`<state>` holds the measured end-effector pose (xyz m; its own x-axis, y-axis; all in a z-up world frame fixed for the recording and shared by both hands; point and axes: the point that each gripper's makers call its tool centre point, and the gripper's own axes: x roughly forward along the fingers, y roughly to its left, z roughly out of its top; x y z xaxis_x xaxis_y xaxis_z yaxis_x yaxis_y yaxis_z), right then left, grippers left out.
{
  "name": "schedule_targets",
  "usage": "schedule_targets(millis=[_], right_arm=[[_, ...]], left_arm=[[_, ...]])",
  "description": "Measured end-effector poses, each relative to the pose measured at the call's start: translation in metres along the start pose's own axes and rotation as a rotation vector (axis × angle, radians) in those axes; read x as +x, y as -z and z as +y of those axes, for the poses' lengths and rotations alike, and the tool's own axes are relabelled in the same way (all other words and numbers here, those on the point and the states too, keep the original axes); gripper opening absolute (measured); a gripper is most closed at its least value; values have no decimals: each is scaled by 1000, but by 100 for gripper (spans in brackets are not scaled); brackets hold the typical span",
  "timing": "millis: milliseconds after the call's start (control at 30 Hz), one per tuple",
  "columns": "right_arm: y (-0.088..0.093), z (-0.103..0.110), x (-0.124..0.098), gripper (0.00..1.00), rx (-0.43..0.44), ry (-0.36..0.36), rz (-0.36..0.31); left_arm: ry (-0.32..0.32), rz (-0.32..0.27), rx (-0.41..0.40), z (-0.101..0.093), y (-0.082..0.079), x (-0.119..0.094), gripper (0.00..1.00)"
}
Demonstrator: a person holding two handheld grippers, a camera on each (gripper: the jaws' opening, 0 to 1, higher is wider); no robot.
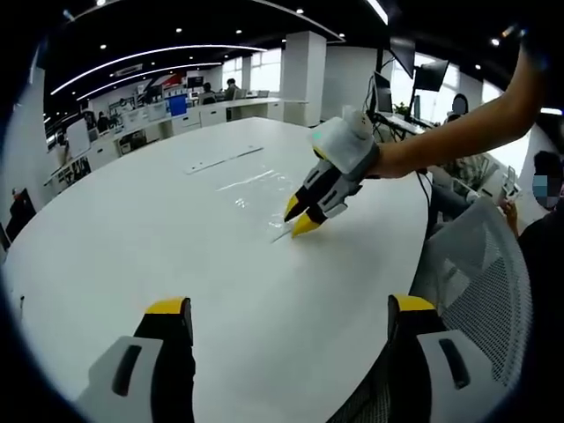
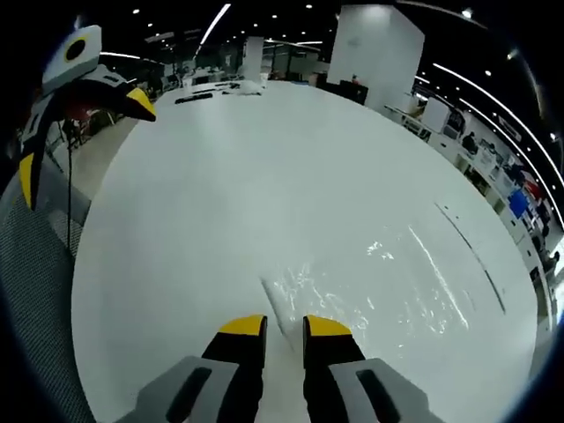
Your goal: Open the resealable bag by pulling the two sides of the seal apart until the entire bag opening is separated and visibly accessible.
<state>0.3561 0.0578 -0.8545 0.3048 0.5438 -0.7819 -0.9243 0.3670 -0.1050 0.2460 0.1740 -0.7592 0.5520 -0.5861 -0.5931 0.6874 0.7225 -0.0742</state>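
Note:
A clear resealable bag (image 1: 249, 188) lies flat on the round white table (image 1: 132, 247), hard to see but for its glints. My right gripper (image 1: 299, 220) points down at the bag's near edge, with a hand holding it from the right. In the right gripper view the bag (image 2: 397, 282) spreads ahead, and its edge strip (image 2: 275, 308) runs into the narrow gap of my right gripper (image 2: 284, 328); the jaws stand slightly apart. My left gripper (image 1: 289, 307) is wide open above the table's near part, holding nothing. It hangs at the upper left (image 2: 84, 145) in the right gripper view.
A long thin strip (image 1: 225, 159) lies on the table beyond the bag. A grey mesh chair (image 1: 480, 264) stands at the table's edge, with people seated behind it. Office desks and a white pillar (image 1: 304, 75) fill the background.

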Motion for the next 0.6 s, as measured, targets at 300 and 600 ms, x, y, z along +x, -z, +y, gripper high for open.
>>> schedule_targets(millis=[300, 600], right_arm=[[0, 5, 1, 3, 25, -32, -15], [-6, 16, -2, 1, -27, -47, -66]], left_arm=[[1, 6, -5, 0, 2, 1, 90], [-10, -33, -2, 0, -7, 1, 84]])
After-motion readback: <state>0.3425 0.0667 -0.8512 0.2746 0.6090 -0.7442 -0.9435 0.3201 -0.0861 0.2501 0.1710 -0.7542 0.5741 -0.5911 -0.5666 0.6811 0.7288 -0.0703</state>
